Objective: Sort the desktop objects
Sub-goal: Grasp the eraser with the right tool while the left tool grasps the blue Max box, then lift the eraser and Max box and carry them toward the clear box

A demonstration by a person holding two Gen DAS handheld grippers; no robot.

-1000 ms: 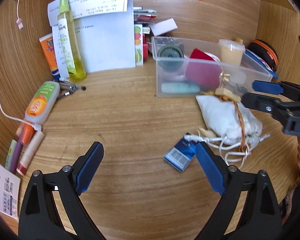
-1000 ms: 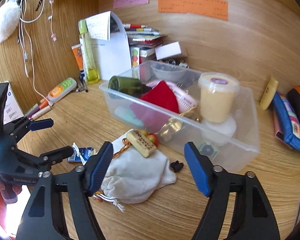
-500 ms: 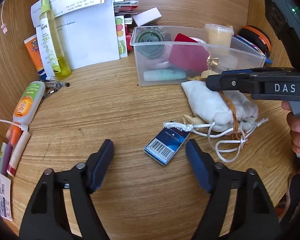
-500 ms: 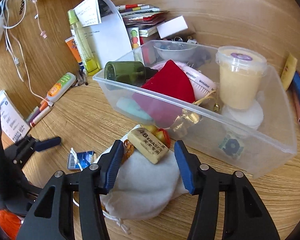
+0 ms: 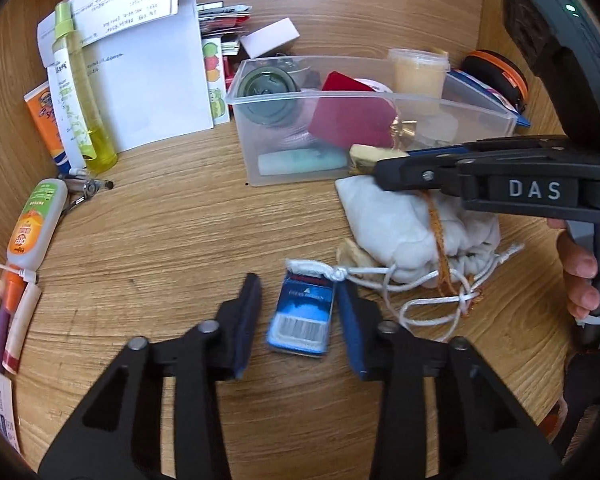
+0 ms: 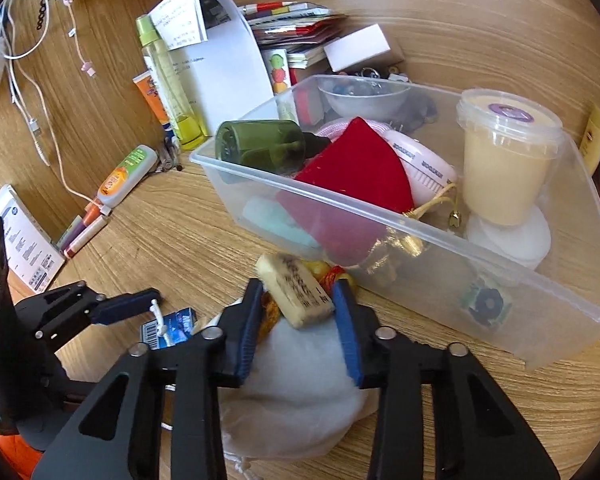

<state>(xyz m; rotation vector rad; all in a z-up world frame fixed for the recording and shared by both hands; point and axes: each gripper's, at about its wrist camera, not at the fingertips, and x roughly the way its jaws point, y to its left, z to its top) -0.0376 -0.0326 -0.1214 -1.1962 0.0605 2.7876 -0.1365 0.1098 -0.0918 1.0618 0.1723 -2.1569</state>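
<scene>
My left gripper (image 5: 298, 314) straddles a small blue packet (image 5: 303, 320) flat on the wooden desk; its pads stand a little off the packet's sides, open. My right gripper (image 6: 298, 308) has closed around a cream eraser (image 6: 296, 290) lying on a white drawstring pouch (image 6: 296, 384), and the pads touch its ends. A clear plastic bin (image 6: 532, 284) just beyond holds a red pouch (image 6: 352, 172), a green bottle (image 6: 260, 146) and a cream tub (image 6: 504, 160). In the left wrist view the right gripper (image 5: 380, 164) reaches over the pouch (image 5: 404, 224).
At the left are a yellow spray bottle (image 5: 80, 92), an orange tube (image 5: 46, 120), an orange-labelled bottle (image 5: 32, 228), pens (image 5: 8, 320) and a white cable (image 6: 24, 92). White papers (image 5: 148, 56) and booklets stand behind. A pencil case (image 5: 496, 76) lies at the far right.
Both grippers moved forward and narrowed. The left one now brackets the blue packet; the right one came down and closed on the eraser.
</scene>
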